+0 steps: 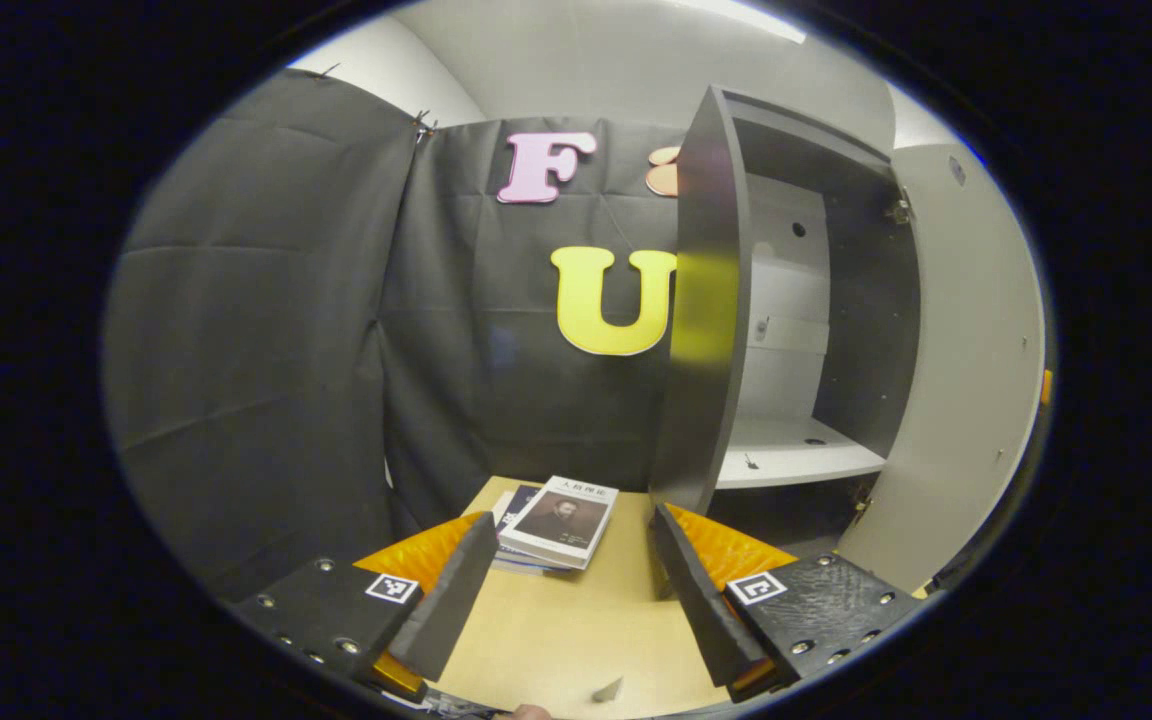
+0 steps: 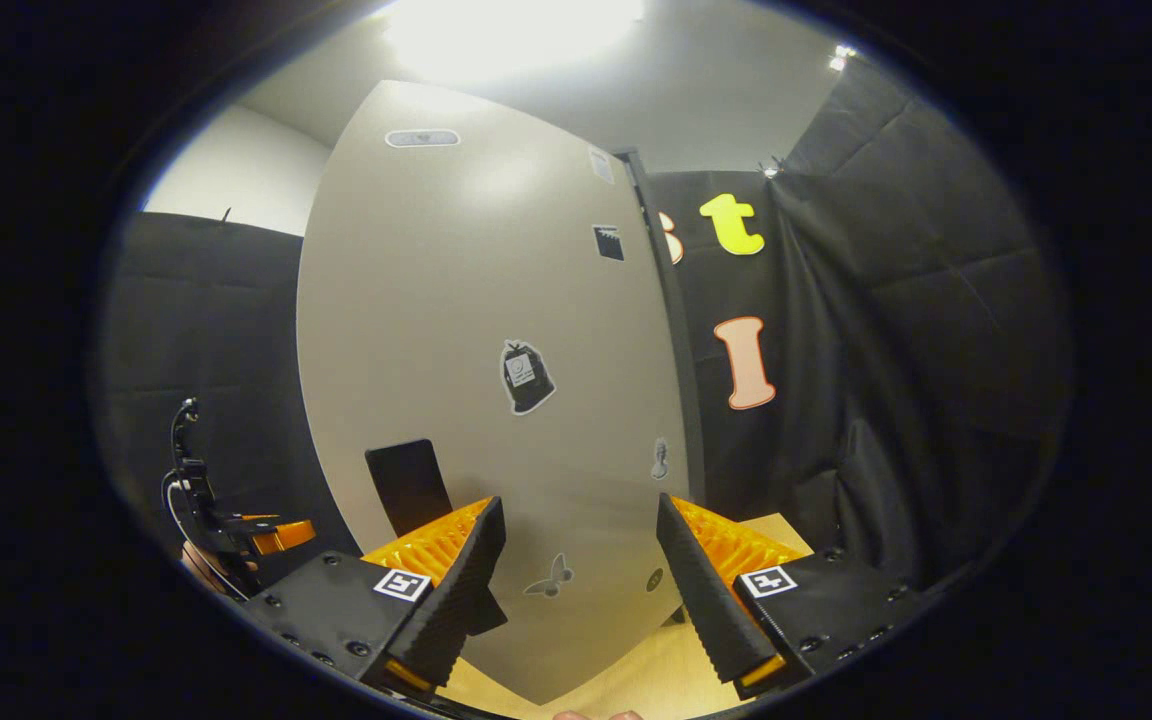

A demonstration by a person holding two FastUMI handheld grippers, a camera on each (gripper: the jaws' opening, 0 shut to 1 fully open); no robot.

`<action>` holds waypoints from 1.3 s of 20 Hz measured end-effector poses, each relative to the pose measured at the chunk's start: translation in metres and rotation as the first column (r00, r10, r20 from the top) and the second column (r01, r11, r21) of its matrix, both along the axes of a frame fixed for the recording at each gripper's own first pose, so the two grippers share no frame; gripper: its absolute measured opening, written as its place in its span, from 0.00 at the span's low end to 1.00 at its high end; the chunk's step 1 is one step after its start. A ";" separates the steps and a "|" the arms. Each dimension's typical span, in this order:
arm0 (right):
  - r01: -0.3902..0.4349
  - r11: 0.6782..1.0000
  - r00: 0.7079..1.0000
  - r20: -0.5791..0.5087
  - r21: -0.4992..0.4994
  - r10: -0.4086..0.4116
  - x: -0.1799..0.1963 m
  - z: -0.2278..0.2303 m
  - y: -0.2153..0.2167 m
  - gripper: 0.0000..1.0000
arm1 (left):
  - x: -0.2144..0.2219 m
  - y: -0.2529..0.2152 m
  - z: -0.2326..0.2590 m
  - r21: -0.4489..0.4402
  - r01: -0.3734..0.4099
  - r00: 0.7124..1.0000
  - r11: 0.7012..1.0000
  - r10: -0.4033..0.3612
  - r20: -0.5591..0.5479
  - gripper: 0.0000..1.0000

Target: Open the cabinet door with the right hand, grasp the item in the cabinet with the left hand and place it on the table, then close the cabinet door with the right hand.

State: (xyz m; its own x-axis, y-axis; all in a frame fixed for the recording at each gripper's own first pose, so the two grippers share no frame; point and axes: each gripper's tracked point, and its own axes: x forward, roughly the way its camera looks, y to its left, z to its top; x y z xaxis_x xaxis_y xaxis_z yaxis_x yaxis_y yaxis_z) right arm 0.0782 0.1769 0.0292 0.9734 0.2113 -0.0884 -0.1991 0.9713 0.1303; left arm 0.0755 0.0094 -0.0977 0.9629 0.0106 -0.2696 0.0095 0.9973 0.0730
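The book (image 1: 561, 520) lay flat on the worktop (image 1: 576, 630) at the 12 o'clock position ahead of the left gripper (image 1: 576, 590), on top of another book and just left of the cabinet (image 1: 806, 330). The left gripper's fingers stood wide apart and held nothing. The cabinet shelf (image 1: 796, 455) appeared bare, so the placing step was judged complete and the closing step pending.

The cabinet door (image 2: 496, 400) stood open and faced the right gripper (image 2: 581, 590) squarely, near its fingers. Those fingers were also spread wide with nothing between them.

Risks from this position:
- A push near the hinge side would give little leverage, and the fingers could slide across the smooth panel.
- A fast swing could slam the door and shake the cabinet.
- The left gripper, at the 8 o'clock position in the right gripper view, could be caught if it lingered near the opening.

The dark patch (image 2: 406, 485) at the 10 o'clock side of the fingers could not be identified. The hinges on the door were hard to make out, and the lower cabinet compartment was hidden in shadow.
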 end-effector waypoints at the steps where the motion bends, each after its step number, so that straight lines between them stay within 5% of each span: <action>1: -0.016 1.000 1.000 0.000 -0.008 0.016 0.005 -0.001 0.011 0.96 | 0.002 0.006 0.000 0.007 0.002 1.000 1.000 -0.002 0.005 0.96; 9: -0.045 0.999 0.998 -0.033 0.007 0.045 0.052 -0.018 0.059 0.98 | 0.012 0.022 -0.003 0.031 0.027 0.999 0.999 -0.027 0.019 0.95; 16: 0.035 0.998 0.998 -0.057 0.057 -0.032 0.060 -0.014 0.005 0.98 | -0.002 -0.021 0.020 -0.004 0.075 0.993 0.997 -0.074 0.088 0.94; 26: 0.187 0.982 0.980 0.066 0.001 -0.186 0.055 0.030 -0.110 0.98 | -0.036 -0.124 0.075 0.002 0.097 0.978 0.995 -0.095 0.186 0.94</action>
State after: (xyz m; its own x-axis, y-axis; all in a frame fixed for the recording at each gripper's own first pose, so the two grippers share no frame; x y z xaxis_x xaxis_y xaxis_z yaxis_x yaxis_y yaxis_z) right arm 0.1335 0.0669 0.0589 0.9994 0.0254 -0.0240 -0.0224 0.9928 0.1175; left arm 0.0390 -0.1147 -0.0225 0.9926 -0.0857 -0.0855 0.0923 0.9929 0.0757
